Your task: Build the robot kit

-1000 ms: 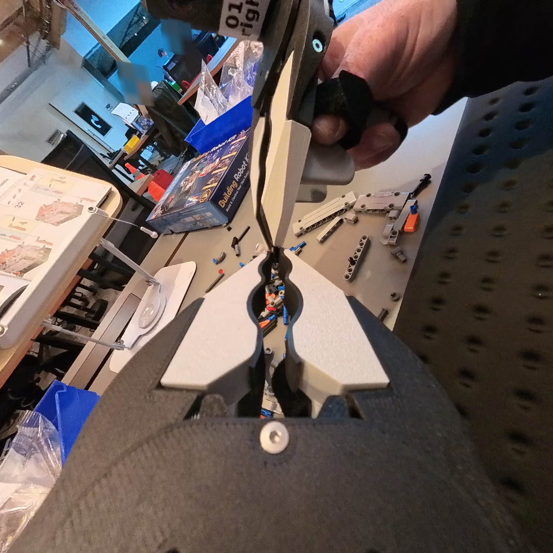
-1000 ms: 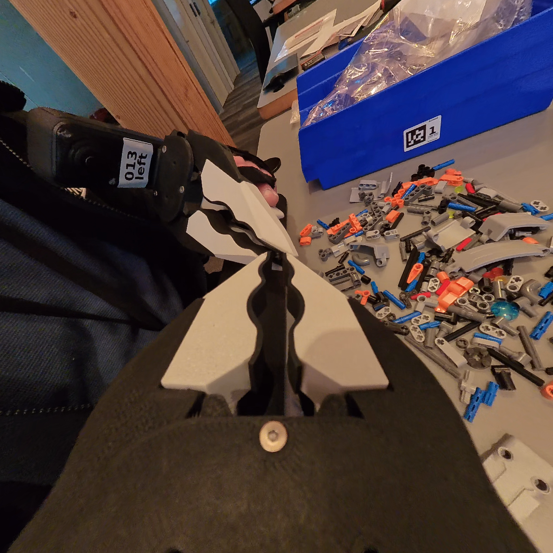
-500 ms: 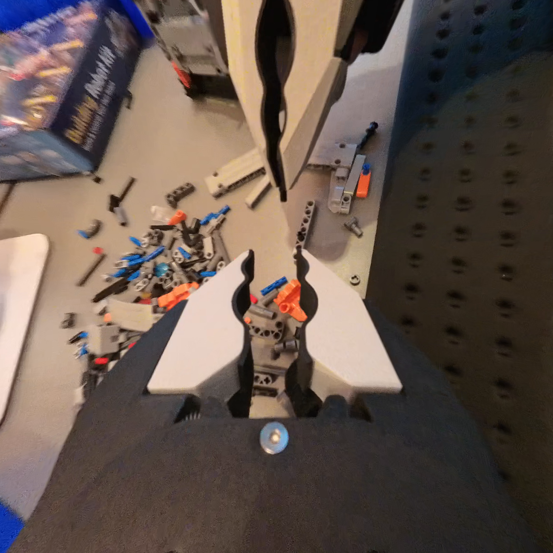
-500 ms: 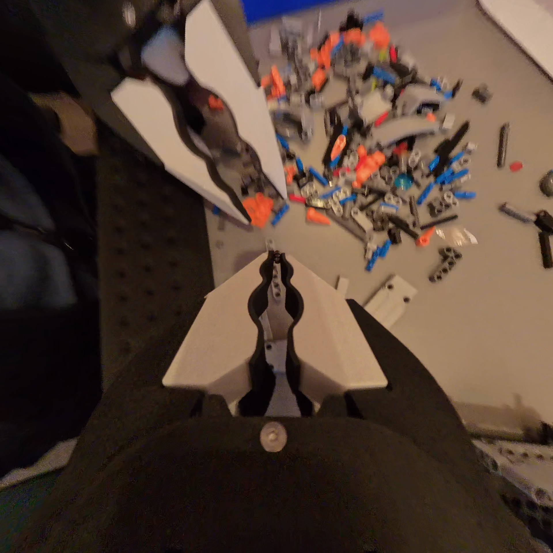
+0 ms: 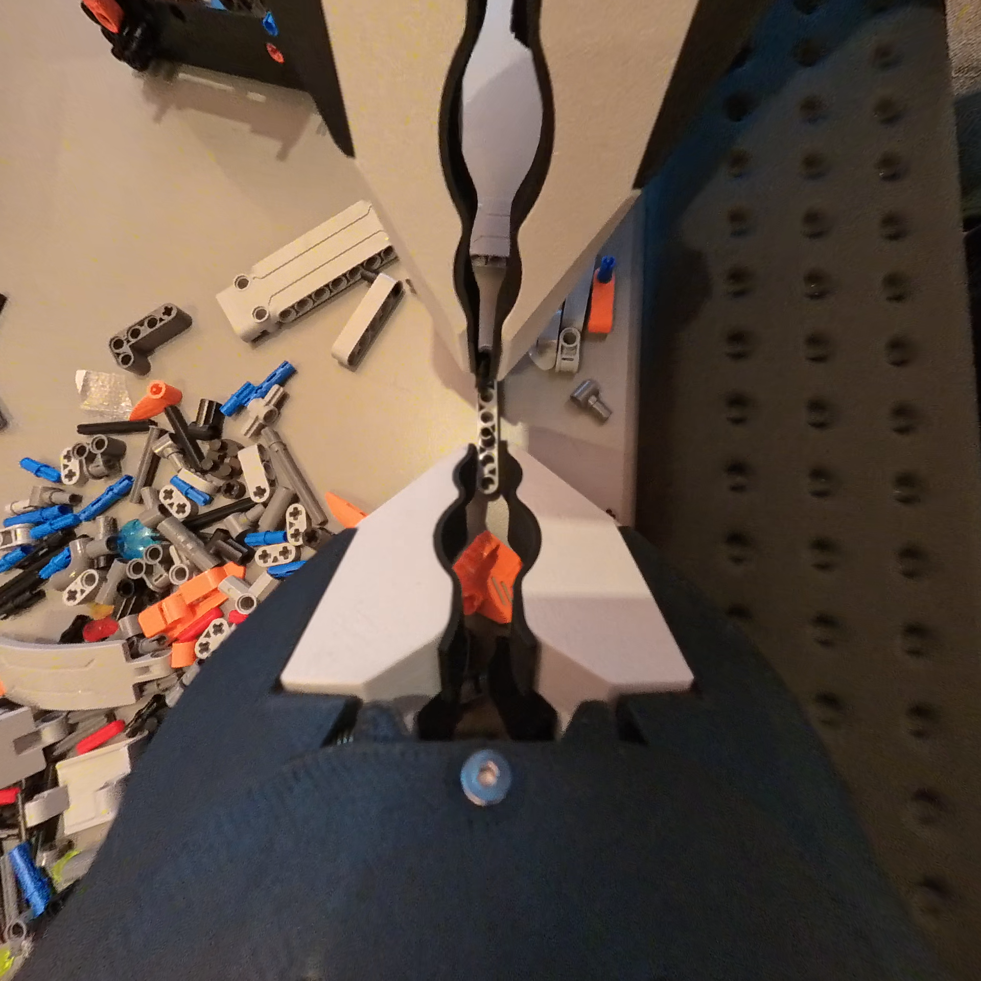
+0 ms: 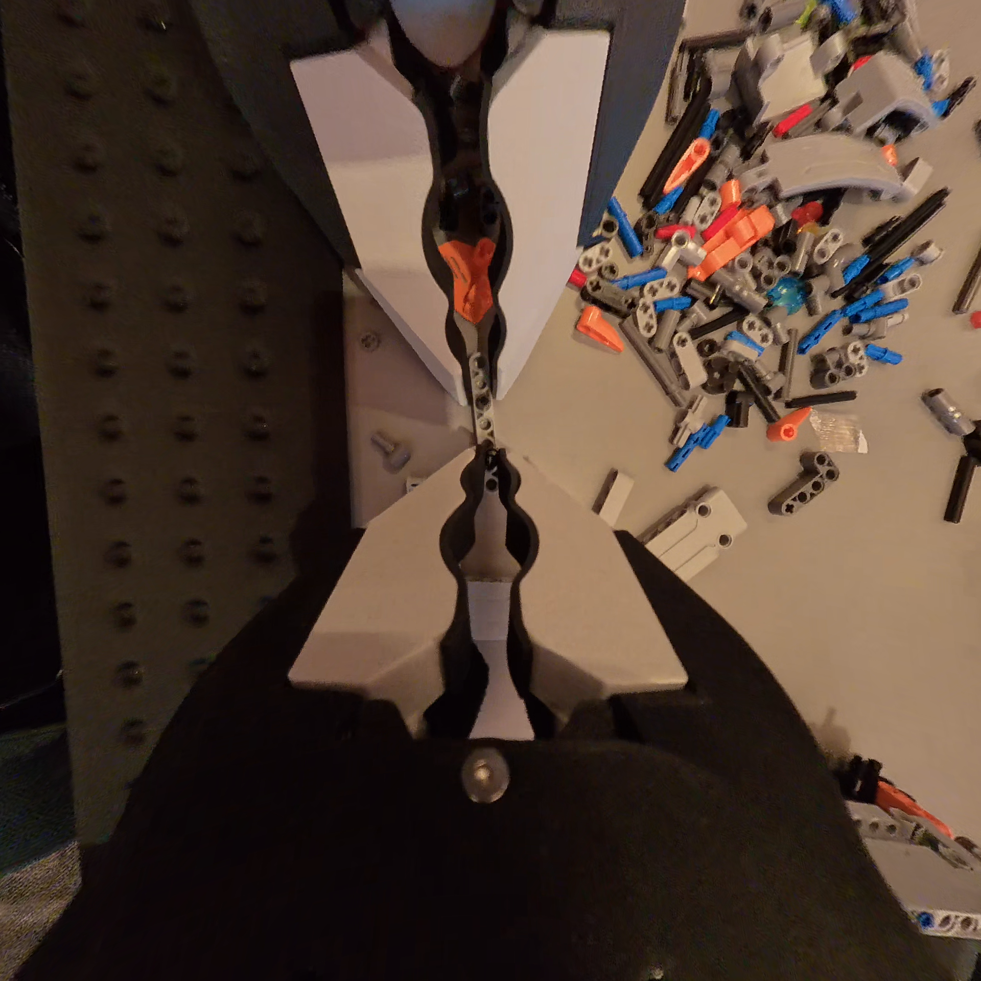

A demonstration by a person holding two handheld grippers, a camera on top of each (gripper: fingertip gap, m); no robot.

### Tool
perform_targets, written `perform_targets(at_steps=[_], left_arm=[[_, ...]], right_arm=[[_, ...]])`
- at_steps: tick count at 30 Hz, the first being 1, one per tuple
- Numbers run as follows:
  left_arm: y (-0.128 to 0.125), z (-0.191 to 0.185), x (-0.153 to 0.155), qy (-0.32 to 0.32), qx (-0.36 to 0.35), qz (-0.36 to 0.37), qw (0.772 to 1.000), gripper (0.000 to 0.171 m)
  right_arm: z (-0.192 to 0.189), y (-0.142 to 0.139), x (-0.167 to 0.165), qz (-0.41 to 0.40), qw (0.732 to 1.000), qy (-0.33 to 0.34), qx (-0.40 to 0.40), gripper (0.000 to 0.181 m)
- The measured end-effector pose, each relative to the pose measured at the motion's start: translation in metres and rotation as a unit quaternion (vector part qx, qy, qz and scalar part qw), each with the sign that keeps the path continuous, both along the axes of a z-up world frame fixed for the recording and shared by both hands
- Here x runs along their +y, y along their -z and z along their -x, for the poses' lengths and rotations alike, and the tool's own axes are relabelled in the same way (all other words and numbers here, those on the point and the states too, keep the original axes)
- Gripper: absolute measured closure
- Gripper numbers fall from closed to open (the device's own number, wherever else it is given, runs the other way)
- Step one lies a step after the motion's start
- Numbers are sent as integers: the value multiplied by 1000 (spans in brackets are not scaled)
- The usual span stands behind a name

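A thin grey beam (image 5: 488, 440) with a row of holes bridged the two grippers, its long axis running straight along the line from one set of tips to the other. The left gripper (image 5: 487, 467) was closed on one end of the beam, gripped at the very tips. The right gripper (image 6: 489, 463) was closed on the other end, also at the tips, where a small black part showed. The grippers faced each other nose to nose, so neither was nearer; each held its own end, and the beam's middle hung free between them above the table (image 5: 159, 212).

An orange piece (image 5: 485, 576) sat in the wider hollow between the left gripper's fingers, behind the beam; whether it was joined to the beam could not be told.

Outward from there: a loose pile of small parts (image 5: 159, 531), blue, grey, black and orange, lay on the table beside the left gripper. A long pale grey beam (image 5: 308, 289) and a short pale one (image 5: 369, 318) lay farther out. A dark L-shaped piece (image 5: 148, 337) lay near them. A dark studded panel (image 5: 823, 478) stood on the opposite side from the pile.

No brand, label or legible writing showed in either current view.
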State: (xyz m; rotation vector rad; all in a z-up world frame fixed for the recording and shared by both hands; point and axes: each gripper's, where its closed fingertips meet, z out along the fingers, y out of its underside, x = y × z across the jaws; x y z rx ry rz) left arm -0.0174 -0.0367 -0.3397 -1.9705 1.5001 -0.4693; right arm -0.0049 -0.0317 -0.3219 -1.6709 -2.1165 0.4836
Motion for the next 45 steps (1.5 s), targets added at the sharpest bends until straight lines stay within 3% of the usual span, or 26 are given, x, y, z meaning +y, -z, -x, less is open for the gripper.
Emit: perform_targets(at_steps=[45], left_arm=[[0, 2, -1, -4, -21, 22, 1000, 166]], right_arm=[[-3, 11, -1, -34, 997, -49, -47, 179]])
